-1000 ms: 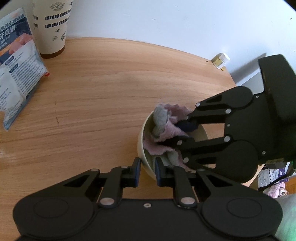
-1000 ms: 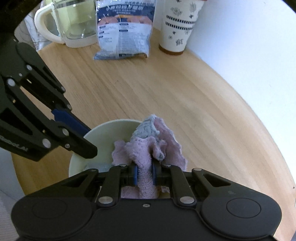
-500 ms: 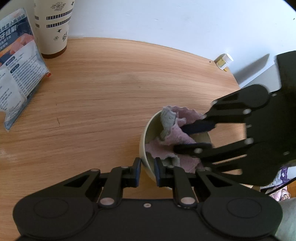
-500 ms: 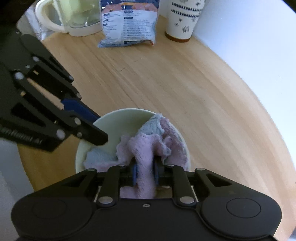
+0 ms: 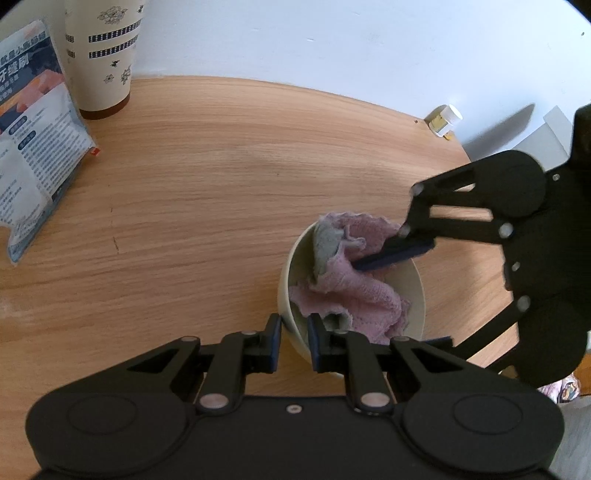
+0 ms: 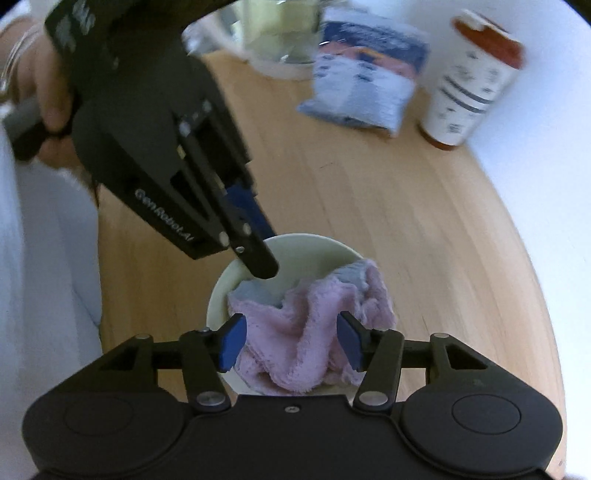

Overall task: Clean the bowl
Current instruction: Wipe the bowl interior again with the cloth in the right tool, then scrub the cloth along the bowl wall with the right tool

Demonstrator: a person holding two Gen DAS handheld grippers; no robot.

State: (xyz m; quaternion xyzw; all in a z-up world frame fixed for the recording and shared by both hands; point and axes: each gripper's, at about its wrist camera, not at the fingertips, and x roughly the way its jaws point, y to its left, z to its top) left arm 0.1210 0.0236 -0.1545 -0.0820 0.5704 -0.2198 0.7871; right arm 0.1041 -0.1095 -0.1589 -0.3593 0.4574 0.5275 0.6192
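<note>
- The left gripper point(image 5: 293, 341) pinches the near rim of the bowl point(image 5: 286, 280), steadying it on the table point(image 5: 203, 192).
- The pink cloth point(image 6: 306, 325) lies bunched inside; wiping looks underway.
- The right gripper point(image 6: 291, 345) has just been opening, its pads clear of the cloth between them.

round wooden table point(image 5: 221, 177), bowl point(image 5: 286, 291), paper cup point(image 5: 101, 55), packet point(image 5: 29, 147), glass jug point(image 6: 284, 33)

You have one cream ceramic bowl point(image 5: 286, 291), one pink-grey terry cloth point(image 5: 360, 295), one patterned paper cup point(image 5: 101, 55), one blue-white printed packet point(image 5: 33, 147), one clear glass jug point(image 6: 284, 33), one small white-capped bottle point(image 5: 445, 120), two black grippers.
</note>
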